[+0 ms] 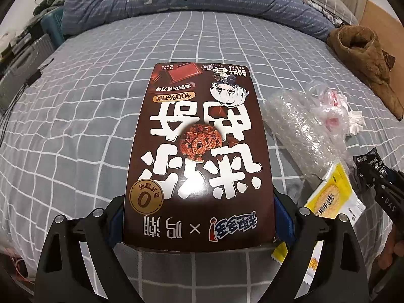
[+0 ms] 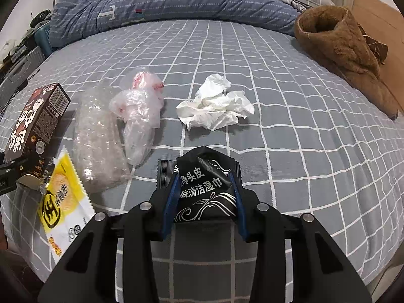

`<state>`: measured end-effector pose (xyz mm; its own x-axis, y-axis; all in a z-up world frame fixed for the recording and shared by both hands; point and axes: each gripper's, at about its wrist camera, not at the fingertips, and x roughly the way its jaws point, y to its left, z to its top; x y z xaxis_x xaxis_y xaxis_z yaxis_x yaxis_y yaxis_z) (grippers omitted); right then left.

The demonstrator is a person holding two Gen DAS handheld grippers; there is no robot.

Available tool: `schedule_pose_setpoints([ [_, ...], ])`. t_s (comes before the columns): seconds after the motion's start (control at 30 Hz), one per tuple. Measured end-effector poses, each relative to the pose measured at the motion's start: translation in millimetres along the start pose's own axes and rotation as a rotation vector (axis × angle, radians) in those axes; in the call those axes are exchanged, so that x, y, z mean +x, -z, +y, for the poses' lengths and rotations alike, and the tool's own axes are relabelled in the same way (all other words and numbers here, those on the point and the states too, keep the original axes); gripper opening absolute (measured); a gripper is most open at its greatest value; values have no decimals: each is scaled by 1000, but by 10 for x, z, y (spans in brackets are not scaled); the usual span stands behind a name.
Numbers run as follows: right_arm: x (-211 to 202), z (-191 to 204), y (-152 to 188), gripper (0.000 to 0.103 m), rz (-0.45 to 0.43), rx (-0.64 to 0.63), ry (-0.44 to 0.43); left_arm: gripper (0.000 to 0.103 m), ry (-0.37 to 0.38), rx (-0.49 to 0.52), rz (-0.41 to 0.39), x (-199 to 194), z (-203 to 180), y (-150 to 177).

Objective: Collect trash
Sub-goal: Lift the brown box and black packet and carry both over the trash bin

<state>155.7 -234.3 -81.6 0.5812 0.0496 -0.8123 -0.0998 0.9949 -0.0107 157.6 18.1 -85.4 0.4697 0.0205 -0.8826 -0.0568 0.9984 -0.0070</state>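
Observation:
My left gripper point(image 1: 199, 217) is shut on a brown cookie box point(image 1: 199, 151); its blue pads press both long sides and the box is held over the grey checked bed sheet point(image 1: 75, 126). In the right wrist view this box point(image 2: 38, 118) shows at the left edge. My right gripper point(image 2: 205, 197) is shut on a black wet-wipe packet point(image 2: 204, 176), which is crumpled between the blue pads just above the sheet. Still lying on the bed are a crumpled white tissue point(image 2: 217, 108), a clear plastic bag point(image 2: 139, 111), a roll of bubble wrap point(image 2: 98, 136) and a yellow snack wrapper point(image 2: 63, 197).
A blue quilt point(image 2: 164, 2) is heaped along the far side of the bed. A brown fuzzy boot point(image 2: 341, 48) lies at the far right. Cases and cables stand off the bed's left edge point(image 1: 22, 70).

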Motion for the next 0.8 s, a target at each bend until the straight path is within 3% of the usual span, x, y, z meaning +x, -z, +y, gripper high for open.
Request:
schedule_pose_setpoints([
  [0.8,-636,86,101,38,-56,22,-10,88,-9,11,-21,-25,1,18],
])
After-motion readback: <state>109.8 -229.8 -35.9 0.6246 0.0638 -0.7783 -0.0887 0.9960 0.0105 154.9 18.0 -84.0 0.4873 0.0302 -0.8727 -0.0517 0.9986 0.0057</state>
